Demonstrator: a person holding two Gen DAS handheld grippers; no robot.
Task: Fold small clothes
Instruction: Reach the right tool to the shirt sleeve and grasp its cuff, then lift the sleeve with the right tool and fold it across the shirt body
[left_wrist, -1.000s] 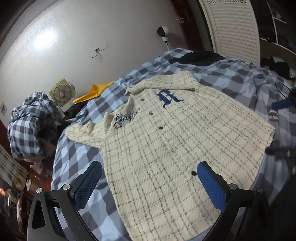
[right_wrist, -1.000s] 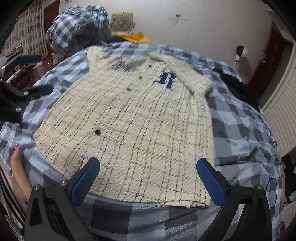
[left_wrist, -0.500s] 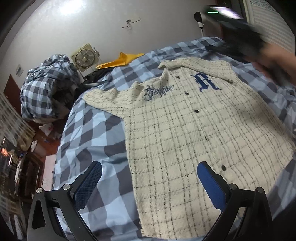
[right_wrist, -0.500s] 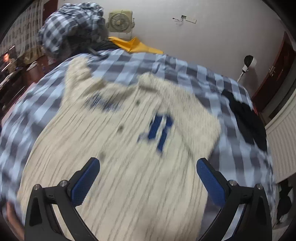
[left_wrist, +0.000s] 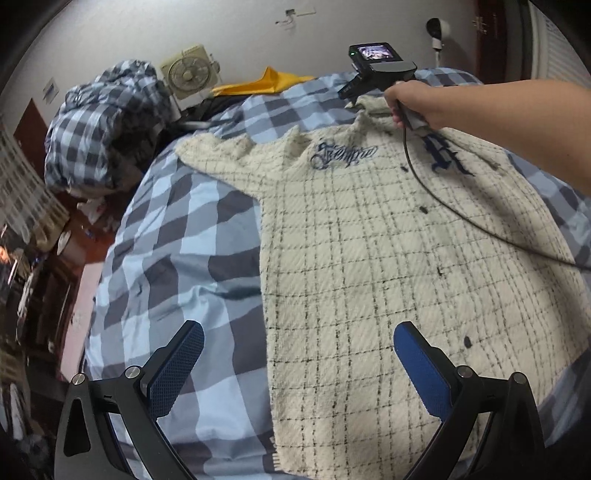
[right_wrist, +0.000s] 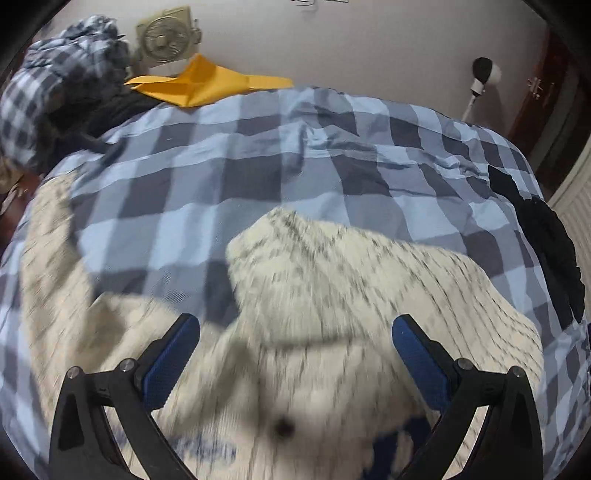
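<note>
A bed (left_wrist: 177, 236) in blue checked bedding carries the cream plaid button-up shirt (left_wrist: 388, 258), spread flat, front up, collar toward the wall. A second ago both of your grippers hung over the hem; now your right gripper (right_wrist: 295, 354) has travelled up to the collar and right sleeve, its view blurred by motion, jaws spread and holding nothing. Your left gripper (left_wrist: 299, 363) has shifted to the shirt's left side edge, also spread and empty. It looks like you are lining up the first fold; no fabric is gripped yet.
</note>
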